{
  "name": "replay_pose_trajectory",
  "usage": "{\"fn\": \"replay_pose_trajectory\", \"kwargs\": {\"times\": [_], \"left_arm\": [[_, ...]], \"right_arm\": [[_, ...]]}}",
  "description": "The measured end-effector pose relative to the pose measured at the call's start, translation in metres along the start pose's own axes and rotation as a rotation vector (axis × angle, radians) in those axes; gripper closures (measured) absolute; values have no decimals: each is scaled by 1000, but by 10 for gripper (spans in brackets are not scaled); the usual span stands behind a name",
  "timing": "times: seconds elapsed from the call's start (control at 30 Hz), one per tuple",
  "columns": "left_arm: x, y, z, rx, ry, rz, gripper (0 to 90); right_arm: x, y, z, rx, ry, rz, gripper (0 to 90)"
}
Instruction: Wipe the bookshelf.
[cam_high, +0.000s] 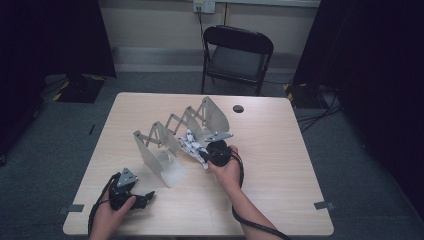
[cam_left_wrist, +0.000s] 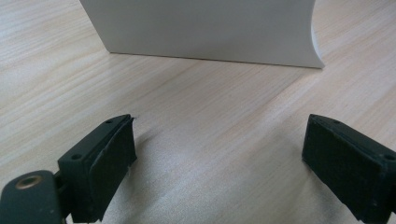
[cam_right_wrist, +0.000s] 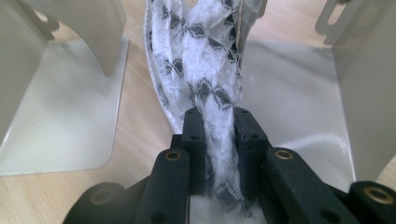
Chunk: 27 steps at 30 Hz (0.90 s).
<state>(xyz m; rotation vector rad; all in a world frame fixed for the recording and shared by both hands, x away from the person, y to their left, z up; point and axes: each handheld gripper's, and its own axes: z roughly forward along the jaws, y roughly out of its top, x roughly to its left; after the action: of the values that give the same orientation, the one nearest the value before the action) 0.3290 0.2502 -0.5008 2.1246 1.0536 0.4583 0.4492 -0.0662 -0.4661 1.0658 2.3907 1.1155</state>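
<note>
Clearly the right gripper (cam_right_wrist: 218, 122) has its fingers clamped on the patterned cloth (cam_right_wrist: 201, 60) between rack (cam_high: 155, 159) plates; it may snag. Left gripper (cam_left_wrist: 219, 158) fingers rest apart on the bench (cam_left_wrist: 210, 107)

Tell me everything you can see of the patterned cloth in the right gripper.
The cloth is white with a black zigzag or diamond pattern, thin and crinkled, bunched into a narrow strip. The right gripper is shut on its near end, both pads pressing it. From there it runs away between two upright plates of the folding metal rack, over the rack's flat base. In the high view it shows as a speckled bundle just beyond the gripper.
</note>
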Motion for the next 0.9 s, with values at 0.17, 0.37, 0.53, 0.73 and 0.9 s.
{"fn": "replay_pose_trajectory", "kwargs": {"times": [0.17,0.37,0.53,0.73,0.9], "left_arm": [[0,0,0,0,0,0,93],[0,0,0,0,0,0,92],[0,0,0,0,0,0,93],[0,0,0,0,0,0,93],[0,0,0,0,0,-1,93]], "right_arm": [[1,-7,2,19,6,-7,771],[2,0,-12,4,6,-24,771],[5,22,-31,-55,10,-44,771],[9,42,-38,-97,13,-54,771],[6,32,-22,-47,7,-46,771]]}}
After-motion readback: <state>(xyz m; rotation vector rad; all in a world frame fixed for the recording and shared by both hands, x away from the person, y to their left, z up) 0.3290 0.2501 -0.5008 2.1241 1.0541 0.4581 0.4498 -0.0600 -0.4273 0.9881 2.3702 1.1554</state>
